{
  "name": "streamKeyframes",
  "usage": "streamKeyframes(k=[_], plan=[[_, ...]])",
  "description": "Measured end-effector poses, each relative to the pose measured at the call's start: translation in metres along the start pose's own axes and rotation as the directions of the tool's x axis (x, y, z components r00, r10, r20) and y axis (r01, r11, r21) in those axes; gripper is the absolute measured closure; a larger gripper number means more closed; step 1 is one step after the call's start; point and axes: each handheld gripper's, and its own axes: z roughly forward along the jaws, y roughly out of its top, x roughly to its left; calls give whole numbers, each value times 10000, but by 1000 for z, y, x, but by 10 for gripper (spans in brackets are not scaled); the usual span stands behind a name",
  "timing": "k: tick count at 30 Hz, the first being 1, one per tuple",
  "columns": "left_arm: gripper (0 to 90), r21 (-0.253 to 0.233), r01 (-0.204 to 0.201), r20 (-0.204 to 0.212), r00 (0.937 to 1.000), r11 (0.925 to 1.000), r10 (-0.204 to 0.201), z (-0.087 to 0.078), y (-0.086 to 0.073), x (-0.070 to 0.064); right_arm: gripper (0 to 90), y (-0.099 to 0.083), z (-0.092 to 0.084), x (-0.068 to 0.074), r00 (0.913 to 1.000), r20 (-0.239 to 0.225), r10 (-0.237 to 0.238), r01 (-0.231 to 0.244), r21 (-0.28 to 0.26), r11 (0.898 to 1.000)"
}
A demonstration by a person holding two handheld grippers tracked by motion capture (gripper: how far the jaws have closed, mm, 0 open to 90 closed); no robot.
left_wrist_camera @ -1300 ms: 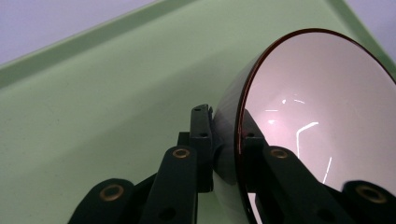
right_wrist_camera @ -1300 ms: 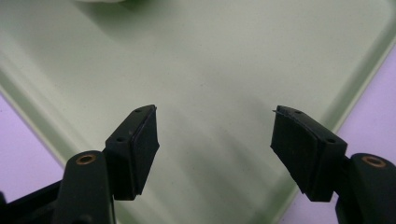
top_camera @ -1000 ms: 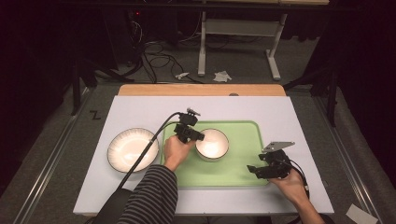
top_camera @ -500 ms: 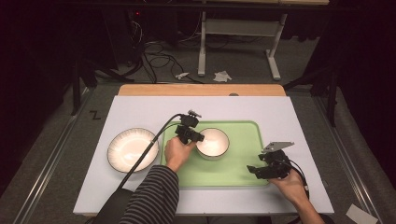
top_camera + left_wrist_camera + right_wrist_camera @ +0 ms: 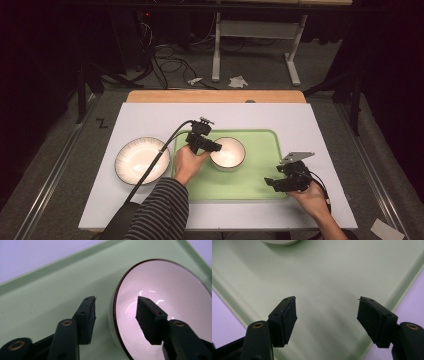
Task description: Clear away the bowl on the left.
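Little has been moved since the earlier frames; the left claw (image 5: pixel 116 312) is held wide astride the near rim of the bowl (image 5: pixel 227 153), which sits left of centre on the green tray (image 5: pixel 260 172); the right claw (image 5: pixel 327 315), also wide, is kept at the tray's right front corner, farther off.

In the left gripper view, the bowl (image 5: pixel 175 290) runs off the right and bottom edges, and 1 jaw of the left claw (image 5: pixel 116 315) covers part of its inside. In the right gripper view, the bowl (image 5: pixel 279 242) is cut by the top edge, leaving a sliver of its base. In the high view, the left hand (image 5: pixel 187 162) hides the tray's (image 5: pixel 260 150) left rim, and the small litter (image 5: pixel 239 81) on the floor is too small to tell.
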Motion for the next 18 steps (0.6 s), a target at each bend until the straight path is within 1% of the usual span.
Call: streamKeyframes(k=[3,4,5,6,7,8,9,10,11,13,14,15,17,18], plan=[[447,24,-85,101,9999,10000,84,-5,2,-1,333,0,0,0,10000,2,-5,5,-11,10000],[441,-2,-217,155,9996,9998,217,-9,1,-2,333,0,0,0,10000,1,72,-72,-55,10000],[434,35,-276,149,9995,9996,276,-12,0,-3,333,0,-1,0,10000,-22,55,-56,-58,10000],[430,74,-441,157,9989,9990,439,-15,0,-3,333,0,-1,0,10000,0,55,-55,-58,10000],[428,74,-441,157,9989,9990,439,-15,0,-3,333,0,-1,0,10000,0,55,-55,-58,10000],[426,7,-532,203,9984,9986,532,-21,1,-5,333,0,-1,1,10000,-19,35,-35,-46,10000],[426,7,-532,203,9984,9986,532,-21,1,-5,333,0,-1,1,10000,-19,35,-35,-46,10000],[426,-68,-597,291,9978,9982,598,-28,4,-6,333,0,0,1,10000,5,-36,36,-10,10000],[425,-114,-624,354,9974,9980,628,-31,5,-6,333,0,0,1,10000,-21,-19,19,-4,10000],[423,-169,-555,406,9976,9983,562,-33,7,-6,333,0,0,0,10000,-17,-37,37,-7,10000],[422,-280,-535,481,9973,9982,548,-39,8,-7,333,0,-1,0,10000,-18,74,-74,-77,9999],[421,-280,-535,481,9973,9982,548,-39,8,-7,333,0,-1,0,10000,-14,55,-55,-72,10000],[417,-347,-594,479,9970,9976,610,-44,8,-7,333,0,-1,0,10000,-10,77,-77,-73,9999],[414,-357,-816,377,9958,9960,829,-49,8,-5,333,0,-1,1,10000,-20,74,-74,-33,10000]])
